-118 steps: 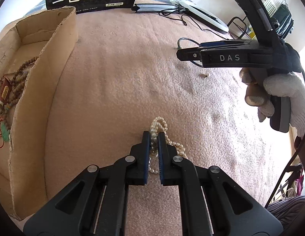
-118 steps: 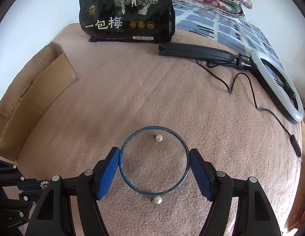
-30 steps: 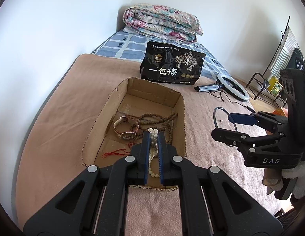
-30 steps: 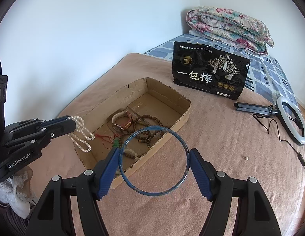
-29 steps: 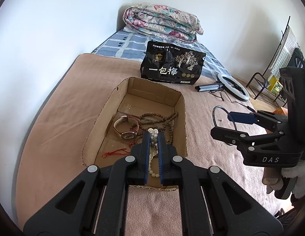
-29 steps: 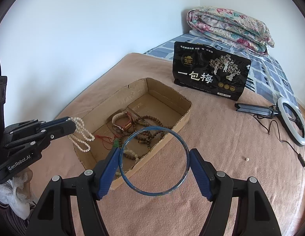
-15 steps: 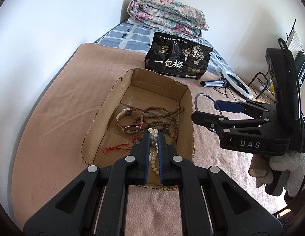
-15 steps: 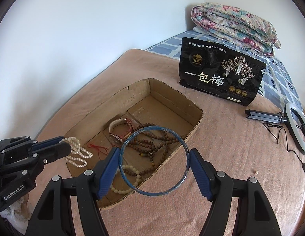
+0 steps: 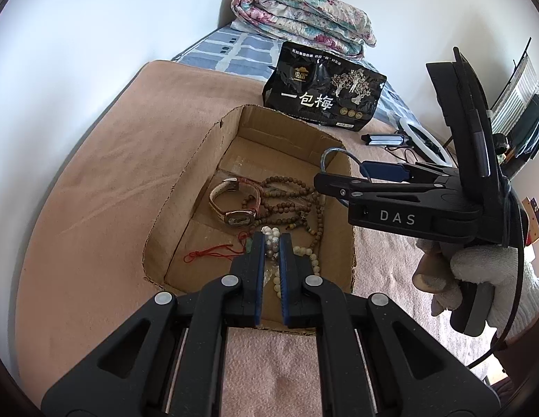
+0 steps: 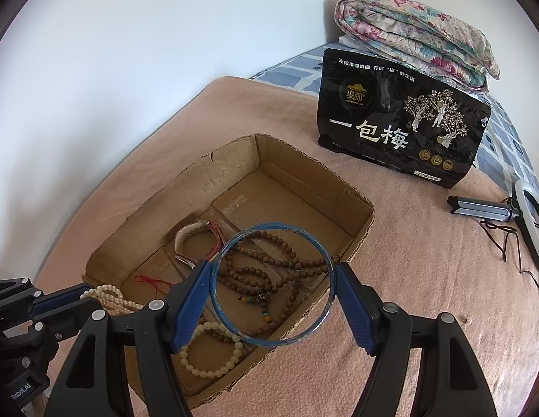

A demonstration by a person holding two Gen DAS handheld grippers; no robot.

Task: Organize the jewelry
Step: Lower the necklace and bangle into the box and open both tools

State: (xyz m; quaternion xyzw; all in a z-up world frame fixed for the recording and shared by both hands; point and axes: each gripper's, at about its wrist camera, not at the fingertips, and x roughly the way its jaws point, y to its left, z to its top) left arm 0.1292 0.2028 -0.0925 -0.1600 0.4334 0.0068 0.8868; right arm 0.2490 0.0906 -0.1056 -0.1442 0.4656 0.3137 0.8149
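Cardboard box (image 10: 356,205) lies directly below both tools: left tool (image 9: 270,243) pinching pearl necklace (image 10: 106,295) (near end), right tool (image 10: 272,279) clamping blue bangle (image 10: 234,323).

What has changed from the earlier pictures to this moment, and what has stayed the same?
Both grippers carried their jewelry from the pink blanket to above the brown cardboard box. The left gripper stays shut on the white pearl necklace; the right gripper still clamps the blue ring-shaped bangle. Nothing has been let go. The wristwatch and brown wooden bead strings lie in the box as before.
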